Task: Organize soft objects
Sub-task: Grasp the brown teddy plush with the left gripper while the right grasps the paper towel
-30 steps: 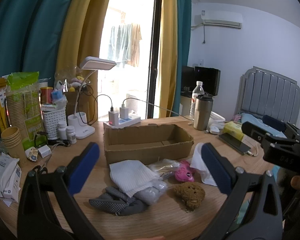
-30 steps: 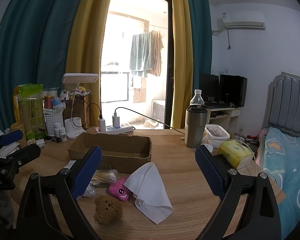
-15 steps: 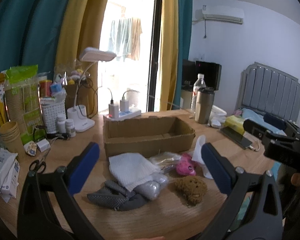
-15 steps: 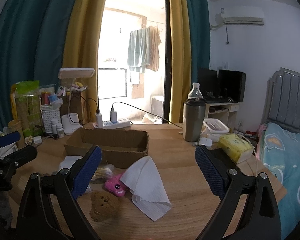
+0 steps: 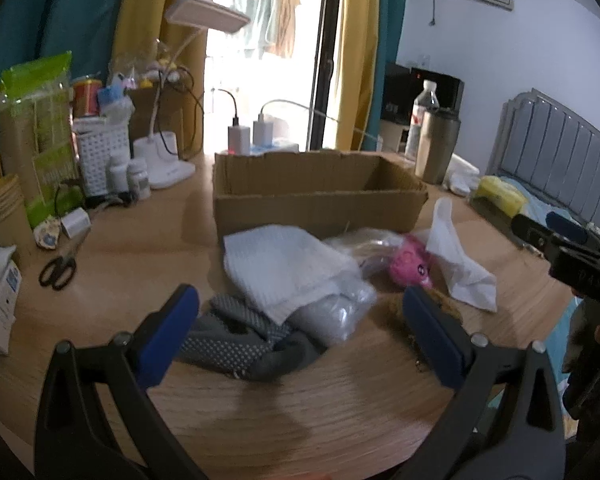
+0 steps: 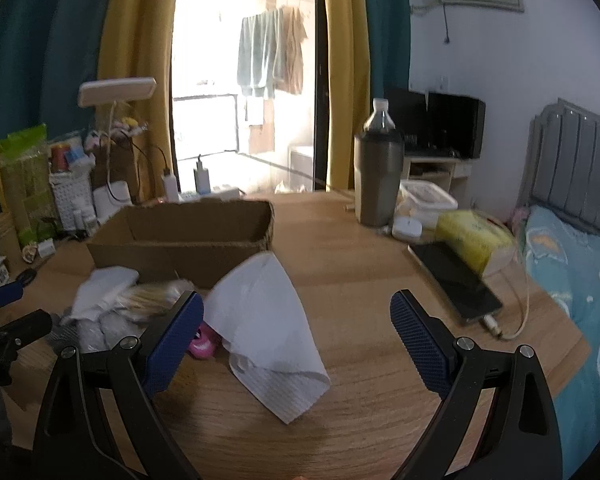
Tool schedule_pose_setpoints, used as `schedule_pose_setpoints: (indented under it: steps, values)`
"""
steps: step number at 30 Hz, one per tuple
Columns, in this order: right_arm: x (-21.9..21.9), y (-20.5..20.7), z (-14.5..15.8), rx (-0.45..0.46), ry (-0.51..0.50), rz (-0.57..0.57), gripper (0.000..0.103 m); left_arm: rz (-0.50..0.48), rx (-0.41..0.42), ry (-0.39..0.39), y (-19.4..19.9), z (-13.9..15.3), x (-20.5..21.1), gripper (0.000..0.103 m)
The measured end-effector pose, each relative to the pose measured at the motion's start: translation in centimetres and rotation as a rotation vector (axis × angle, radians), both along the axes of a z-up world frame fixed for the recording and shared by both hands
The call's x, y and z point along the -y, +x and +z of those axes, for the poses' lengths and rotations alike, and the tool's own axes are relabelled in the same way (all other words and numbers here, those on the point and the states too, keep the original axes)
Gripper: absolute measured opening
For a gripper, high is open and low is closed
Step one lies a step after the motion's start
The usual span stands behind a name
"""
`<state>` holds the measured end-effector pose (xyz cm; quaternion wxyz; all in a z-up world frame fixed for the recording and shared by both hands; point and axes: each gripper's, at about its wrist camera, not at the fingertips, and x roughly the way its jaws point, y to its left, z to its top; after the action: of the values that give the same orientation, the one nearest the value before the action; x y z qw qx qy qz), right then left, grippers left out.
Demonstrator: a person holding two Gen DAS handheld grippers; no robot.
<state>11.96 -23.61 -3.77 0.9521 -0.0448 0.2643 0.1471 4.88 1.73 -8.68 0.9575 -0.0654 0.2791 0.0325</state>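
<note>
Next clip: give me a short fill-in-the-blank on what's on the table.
1. The cardboard box holds ____ soft objects so far.
2. The toy beside the white cloth is ____ in colour.
3. Both the left gripper and right gripper are ____.

Missing: no; pink; open

We hold our left tool (image 5: pixel 300 328) low above the worktop's near edge, jaws spread wide and gripping nothing. Our right tool (image 6: pixel 296 340) hovers alongside, likewise spread wide, nothing between its pads.
</note>
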Motion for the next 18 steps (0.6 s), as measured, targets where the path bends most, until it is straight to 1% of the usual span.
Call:
schedule_pose_setpoints:
  steps: [5, 10, 14, 16, 18]
  values:
    - [0.0, 1.4, -1.9, -0.053, -0.009, -0.002, 0.096, -0.054, -0.023, 0.014, 0.9, -0.6, 1.2, 0.103]
    - [-0.3, 3.6, -3.5, -0.101, -0.038, 0.015, 0.096, -0.096, -0.048, 0.037, 1.7, -1.1, 2.9, 0.103]
    - [-0.2, 5.6, -4.6, -0.16, -0.043, 0.023, 0.096, -0.106, -0.04, 0.062, 2.1, -0.7, 3.9, 0.103]
    - [0.0, 6.3, -5.0, -0.207, -0.024, 0.03, 0.093, -0.114, -0.039, 0.076, 2.4, -0.6, 4.4, 0.103]
    - [-0.1, 6.7, -5.3, -0.235, -0.026, 0.048, 0.092, -0.126, -0.041, 0.088, 2.7, -0.5, 5.2, 0.103]
